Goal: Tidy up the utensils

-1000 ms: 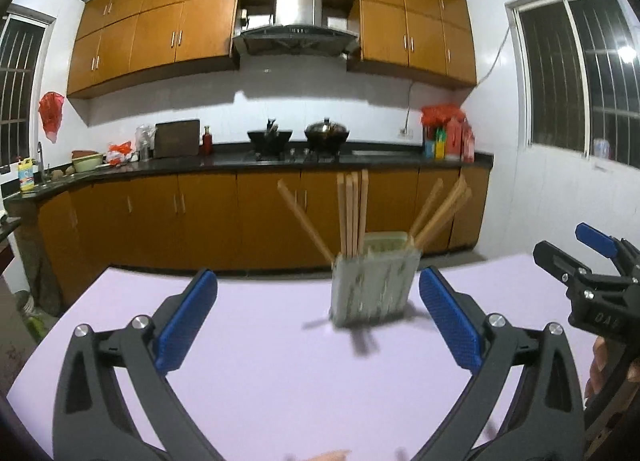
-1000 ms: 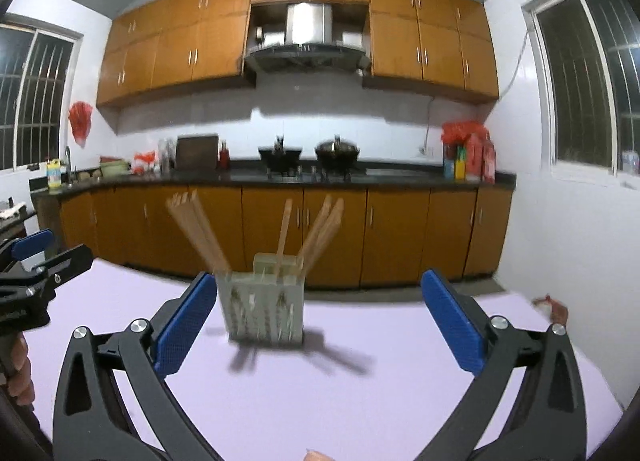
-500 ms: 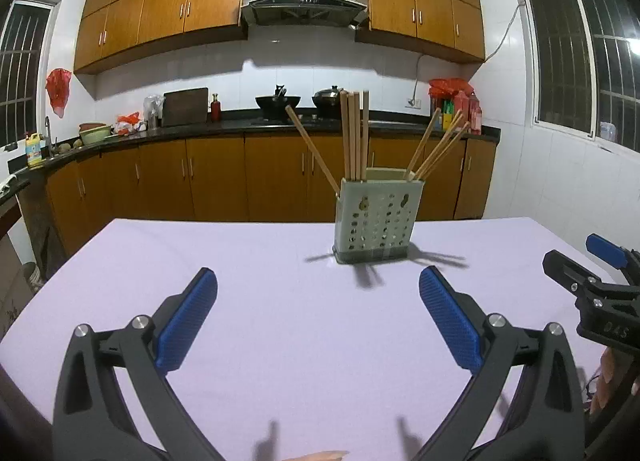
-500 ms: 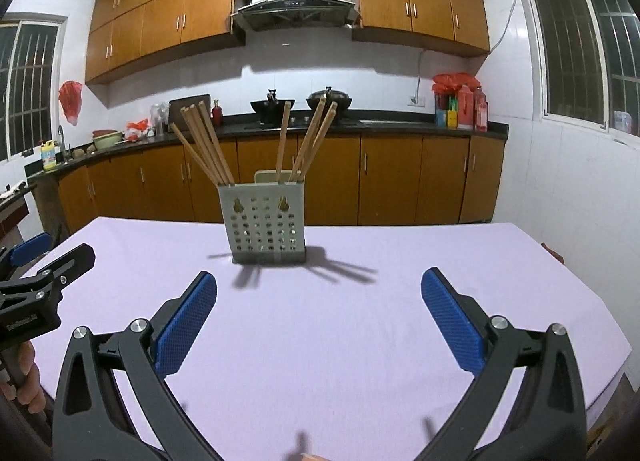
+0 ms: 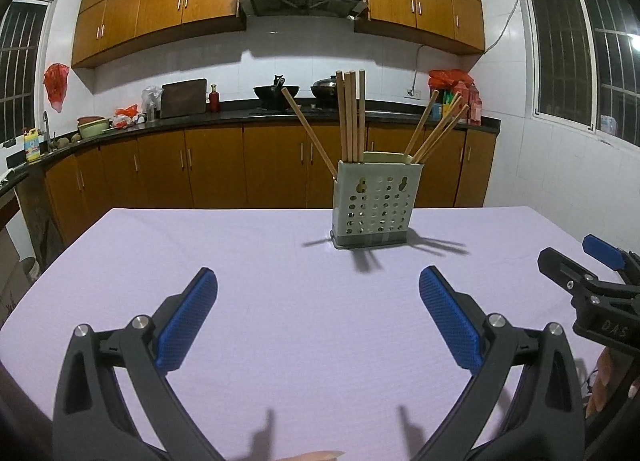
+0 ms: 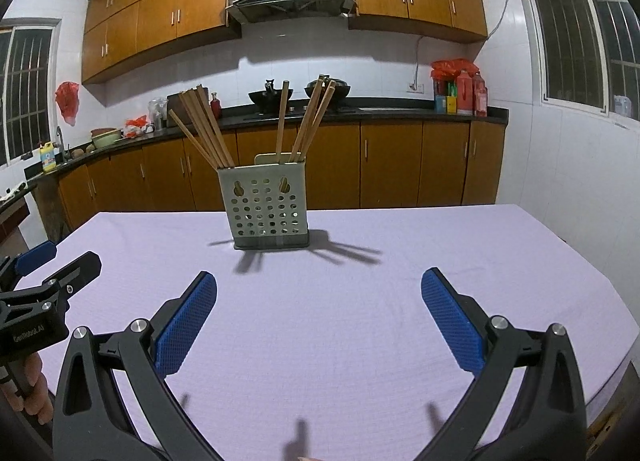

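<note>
A grey-green perforated utensil holder [image 5: 376,205] [image 6: 269,210] stands upright on the lilac table [image 5: 280,301] [image 6: 360,301], towards its far side. Several wooden chopsticks [image 5: 351,117] [image 6: 208,129] stick up out of it, fanned left, middle and right. My left gripper [image 5: 318,317] hovers open over the near half of the table, nothing between its blue pads. My right gripper [image 6: 319,315] is likewise open and empty, well short of the holder. Each gripper shows at the edge of the other's view, the right gripper [image 5: 592,293] and the left gripper [image 6: 40,289].
Behind the table runs a kitchen counter [image 5: 200,121] with wooden cabinets, a stove with two woks [image 5: 276,91], bottles and bowls. Windows flank the room. The table's right edge [image 6: 600,289] drops off near the tiled wall. A hand [image 6: 28,385] grips the left tool.
Both cameras have risen and settled from a low, blurred view, so the holder now sits farther and lower in view. Both grippers stayed open and empty.
</note>
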The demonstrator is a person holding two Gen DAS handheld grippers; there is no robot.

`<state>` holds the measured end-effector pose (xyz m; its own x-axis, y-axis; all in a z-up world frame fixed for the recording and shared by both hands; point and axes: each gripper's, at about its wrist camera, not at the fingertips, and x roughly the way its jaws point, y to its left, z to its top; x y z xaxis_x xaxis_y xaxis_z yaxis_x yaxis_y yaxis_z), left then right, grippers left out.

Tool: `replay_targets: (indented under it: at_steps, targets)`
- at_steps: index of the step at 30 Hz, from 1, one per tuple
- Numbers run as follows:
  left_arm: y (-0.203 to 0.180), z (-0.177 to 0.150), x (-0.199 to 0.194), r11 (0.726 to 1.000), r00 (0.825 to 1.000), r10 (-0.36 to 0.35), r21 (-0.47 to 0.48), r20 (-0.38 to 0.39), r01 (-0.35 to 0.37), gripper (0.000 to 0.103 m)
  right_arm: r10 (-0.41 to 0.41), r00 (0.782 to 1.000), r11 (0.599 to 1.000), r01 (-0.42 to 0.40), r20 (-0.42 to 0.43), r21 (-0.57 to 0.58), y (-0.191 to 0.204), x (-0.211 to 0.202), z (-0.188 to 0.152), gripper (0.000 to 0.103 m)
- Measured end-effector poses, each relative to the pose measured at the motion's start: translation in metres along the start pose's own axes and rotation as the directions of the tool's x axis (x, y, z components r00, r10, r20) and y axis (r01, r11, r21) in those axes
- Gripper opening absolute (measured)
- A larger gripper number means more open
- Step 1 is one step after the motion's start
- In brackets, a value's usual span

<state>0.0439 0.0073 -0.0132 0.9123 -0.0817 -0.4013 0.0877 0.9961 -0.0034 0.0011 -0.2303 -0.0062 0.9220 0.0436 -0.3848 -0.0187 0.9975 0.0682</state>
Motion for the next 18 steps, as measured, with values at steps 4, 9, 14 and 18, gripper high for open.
replay_targets:
  at_steps: [4, 9, 14, 18]
  targets:
    - [-0.0009, -0.0002, 0.0003, 1.0, 1.0, 0.0, 0.002, 0.001, 0.0, 0.099, 0.003, 1.0, 1.0, -0.003, -0.004, 0.01, -0.0026, 0.0008, -0.0004, 0.101]
    - [-0.0007, -0.0001, 0.0002, 1.0, 1.0, -0.002, 0.001, 0.001, 0.002, 0.099, 0.005, 1.0, 1.0, -0.005, -0.007, 0.013, -0.0035, 0.0008, -0.001, 0.101]
    - [-0.0017, -0.0001, -0.0001, 1.0, 1.0, -0.001, 0.002, 0.001, 0.001, 0.099, 0.007, 1.0, 1.0, -0.007, -0.009, 0.017, -0.0026, 0.0019, -0.0019, 0.101]
    - [-0.0027, 0.0, -0.0002, 1.0, 1.0, 0.0, 0.002, 0.001, 0.0, 0.099, 0.007, 1.0, 1.0, -0.007, -0.009, 0.019, -0.0021, 0.0019, -0.0016, 0.101]
